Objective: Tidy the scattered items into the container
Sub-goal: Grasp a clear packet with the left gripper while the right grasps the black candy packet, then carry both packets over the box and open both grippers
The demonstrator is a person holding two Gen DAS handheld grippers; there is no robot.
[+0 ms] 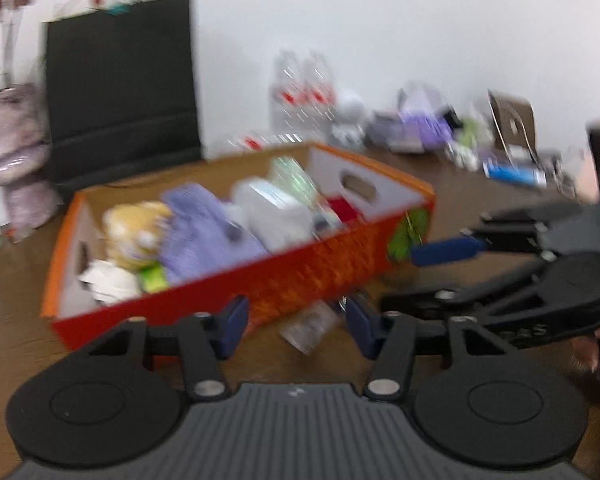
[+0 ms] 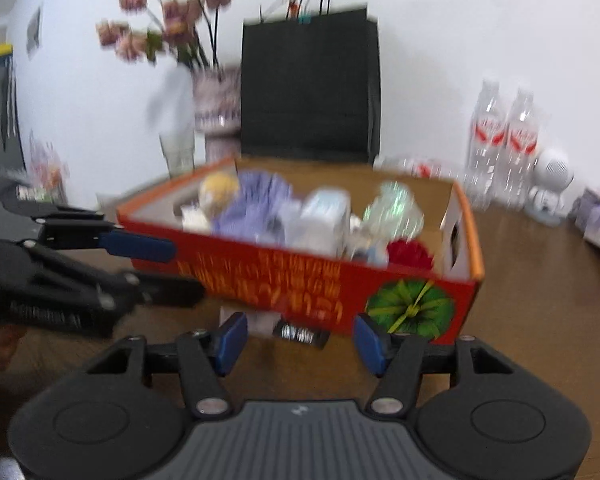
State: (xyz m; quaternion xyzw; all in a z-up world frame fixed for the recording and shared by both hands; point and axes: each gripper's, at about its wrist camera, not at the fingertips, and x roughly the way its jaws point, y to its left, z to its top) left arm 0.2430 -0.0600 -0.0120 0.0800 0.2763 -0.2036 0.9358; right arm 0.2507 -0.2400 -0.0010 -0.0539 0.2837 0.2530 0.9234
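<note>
On the brown table (image 2: 540,300) | one red box (image 2: 300,280), filled | two water bottles (image 2: 504,140) behind | left gripper (image 1: 296,326) and right gripper (image 2: 300,338), fingers apart | one small packet (image 2: 300,334) between them

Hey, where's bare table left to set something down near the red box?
Bare wood lies right of the red box, before the water bottles and white toy robot. Crowded: inside the box, its near wall where a small packet lies, and the back-right clutter.
</note>
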